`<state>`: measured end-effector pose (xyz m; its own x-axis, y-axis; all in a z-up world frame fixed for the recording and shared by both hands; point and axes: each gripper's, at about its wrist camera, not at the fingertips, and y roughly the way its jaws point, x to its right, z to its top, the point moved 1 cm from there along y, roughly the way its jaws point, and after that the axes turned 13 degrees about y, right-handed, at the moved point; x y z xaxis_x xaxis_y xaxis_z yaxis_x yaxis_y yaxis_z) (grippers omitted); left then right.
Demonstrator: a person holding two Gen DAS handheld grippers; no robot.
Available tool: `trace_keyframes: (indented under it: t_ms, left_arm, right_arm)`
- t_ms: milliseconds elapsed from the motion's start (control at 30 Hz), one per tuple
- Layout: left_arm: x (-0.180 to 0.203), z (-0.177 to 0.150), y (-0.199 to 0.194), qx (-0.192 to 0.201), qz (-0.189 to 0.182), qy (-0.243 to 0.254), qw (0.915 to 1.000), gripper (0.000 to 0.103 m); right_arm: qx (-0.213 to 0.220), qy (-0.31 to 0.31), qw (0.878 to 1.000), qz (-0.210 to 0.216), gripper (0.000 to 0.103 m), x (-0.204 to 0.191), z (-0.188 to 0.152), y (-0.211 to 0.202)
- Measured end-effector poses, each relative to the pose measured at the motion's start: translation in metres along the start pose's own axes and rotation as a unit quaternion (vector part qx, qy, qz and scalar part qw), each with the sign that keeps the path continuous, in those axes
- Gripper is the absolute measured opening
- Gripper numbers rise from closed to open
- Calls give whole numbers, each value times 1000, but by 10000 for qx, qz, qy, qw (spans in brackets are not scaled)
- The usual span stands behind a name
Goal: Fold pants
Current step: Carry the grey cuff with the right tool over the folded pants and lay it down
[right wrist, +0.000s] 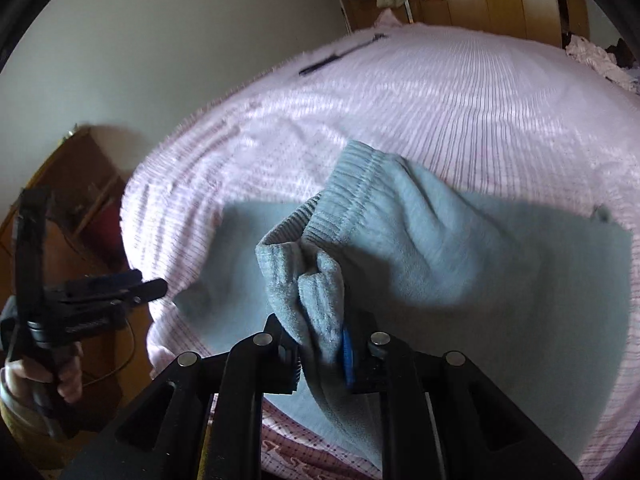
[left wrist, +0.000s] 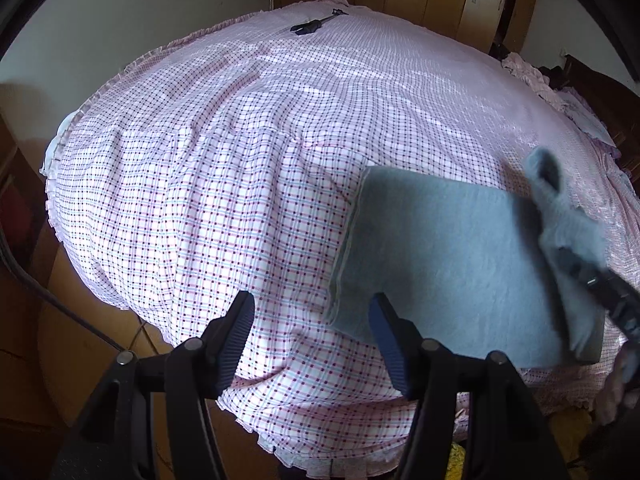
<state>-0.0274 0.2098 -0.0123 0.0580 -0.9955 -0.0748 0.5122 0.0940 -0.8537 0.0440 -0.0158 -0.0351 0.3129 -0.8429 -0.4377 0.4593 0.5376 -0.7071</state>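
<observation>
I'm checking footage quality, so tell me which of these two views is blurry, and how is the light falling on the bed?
Left wrist view: the checked bedspread is sharp, with bright patches of light across it; only the right gripper and the cloth it lifts smear. Right wrist view: motion blur streaks the bedspread's pattern into lines, the gray pants look soft, and the left gripper is blurred. Both bulge from fisheye distortion.

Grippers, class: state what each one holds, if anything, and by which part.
The right gripper is shut on the grey-blue pants, pinching bunched ribbed fabric at the waistband end. The left gripper is open, holding nothing.
</observation>
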Motion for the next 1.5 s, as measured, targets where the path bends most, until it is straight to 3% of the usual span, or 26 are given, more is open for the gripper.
trace_keyframes:
  t_ms: [200, 267, 400, 567, 700, 900, 1133, 1333, 1500]
  left_arm:
    - [1, 1, 5, -47, -61, -21, 10000, 63]
    - [5, 4, 6, -46, -97, -1, 9999, 63]
    - [16, 9, 5, -28, -235, 94, 9997, 63]
    - [37, 18, 2, 37, -530, 246, 9983, 63]
    - [57, 28, 2, 69, -884, 378, 9953, 63]
    - [83, 43, 3, 89, -910, 662, 9936, 69]
    - [108, 58, 22, -18, -1383, 671, 9881, 71]
    - [133, 65, 45, -118, -1486, 928, 9845, 71]
    - [145, 65, 69, -250, -1330, 1042, 9853, 70]
  right_arm:
    - [-230, 12, 9990, 392, 40, 1, -10, 0]
    - [-245, -1, 9984, 506, 44, -1, -13, -4]
    - [-235, 62, 9986, 476, 45, 5, -13, -17]
    - [-103, 117, 9970, -759, 45, 31, -14, -37]
    - [-73, 415, 9928, -1119, 45, 57, -15, -54]
    - [25, 660, 9846, -1617, 45, 89, -23, -72]
    - [-46, 864, 9826, -1641, 45, 113, -31, -65]
    - [-240, 1022, 9817, -1587, 46, 127, -39, -48]
    - [-225, 1200, 9850, -1221, 65, 133, -40, -40]
